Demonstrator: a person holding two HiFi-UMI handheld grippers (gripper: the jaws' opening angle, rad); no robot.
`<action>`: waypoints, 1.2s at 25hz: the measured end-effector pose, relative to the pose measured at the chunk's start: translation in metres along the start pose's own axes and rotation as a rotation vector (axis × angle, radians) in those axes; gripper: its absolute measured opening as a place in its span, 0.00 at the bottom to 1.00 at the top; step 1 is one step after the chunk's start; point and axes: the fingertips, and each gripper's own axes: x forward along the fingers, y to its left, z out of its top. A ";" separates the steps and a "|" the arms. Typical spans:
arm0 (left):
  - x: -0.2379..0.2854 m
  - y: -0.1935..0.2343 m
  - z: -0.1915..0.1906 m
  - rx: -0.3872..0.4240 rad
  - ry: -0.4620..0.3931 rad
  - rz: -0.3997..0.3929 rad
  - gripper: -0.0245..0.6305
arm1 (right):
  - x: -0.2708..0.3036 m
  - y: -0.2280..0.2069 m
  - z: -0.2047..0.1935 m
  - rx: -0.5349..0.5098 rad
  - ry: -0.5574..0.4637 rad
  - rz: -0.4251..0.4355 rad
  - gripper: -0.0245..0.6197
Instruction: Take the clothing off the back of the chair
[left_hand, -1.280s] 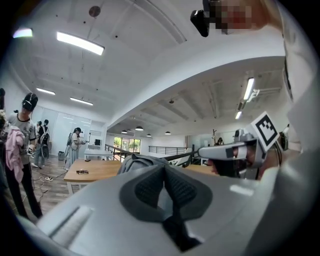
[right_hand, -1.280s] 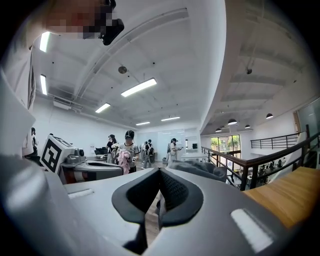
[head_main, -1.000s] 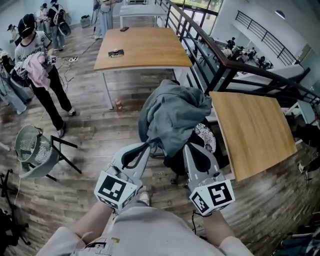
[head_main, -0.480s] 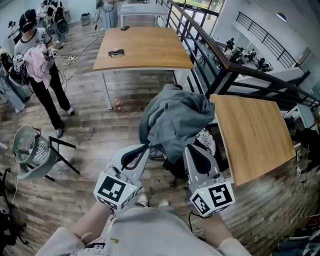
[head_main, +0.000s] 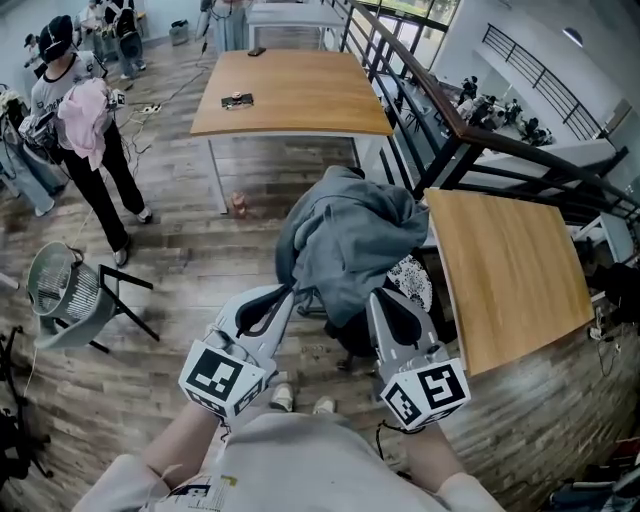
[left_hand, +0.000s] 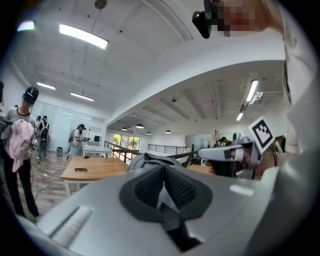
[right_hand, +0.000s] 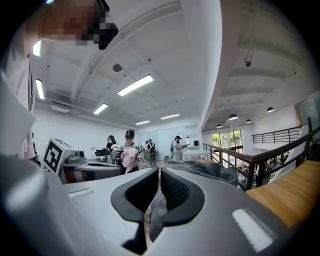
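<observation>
The grey garment (head_main: 350, 235) lies heaped over the back of the chair (head_main: 408, 278), with its hem hanging on the chair's near side. We judge it soft, light and floppy, apt to snag on the chair, so the hem is the best place to hold it. The left gripper (head_main: 290, 292) and right gripper (head_main: 375, 295) each have their fingers (right_hand: 176, 192) pinching a fold of that hem. A worktop (head_main: 510, 270) stands just beside the chair.

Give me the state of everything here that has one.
chair, back covered by the grey garment
grey garment, heaped on the chair, not yet lifted off
left gripper, shut on the grey garment's edge
right gripper, shut on the grey garment's edge
</observation>
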 end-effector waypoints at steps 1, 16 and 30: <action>0.000 -0.003 0.002 -0.017 -0.007 -0.013 0.05 | 0.000 0.000 0.001 -0.001 -0.002 0.005 0.06; 0.033 0.025 0.034 0.022 -0.066 0.054 0.20 | 0.034 -0.048 0.026 -0.091 0.031 0.070 0.27; 0.082 0.043 -0.014 -0.054 -0.003 -0.018 0.46 | 0.090 -0.096 -0.008 -0.081 0.152 0.157 0.59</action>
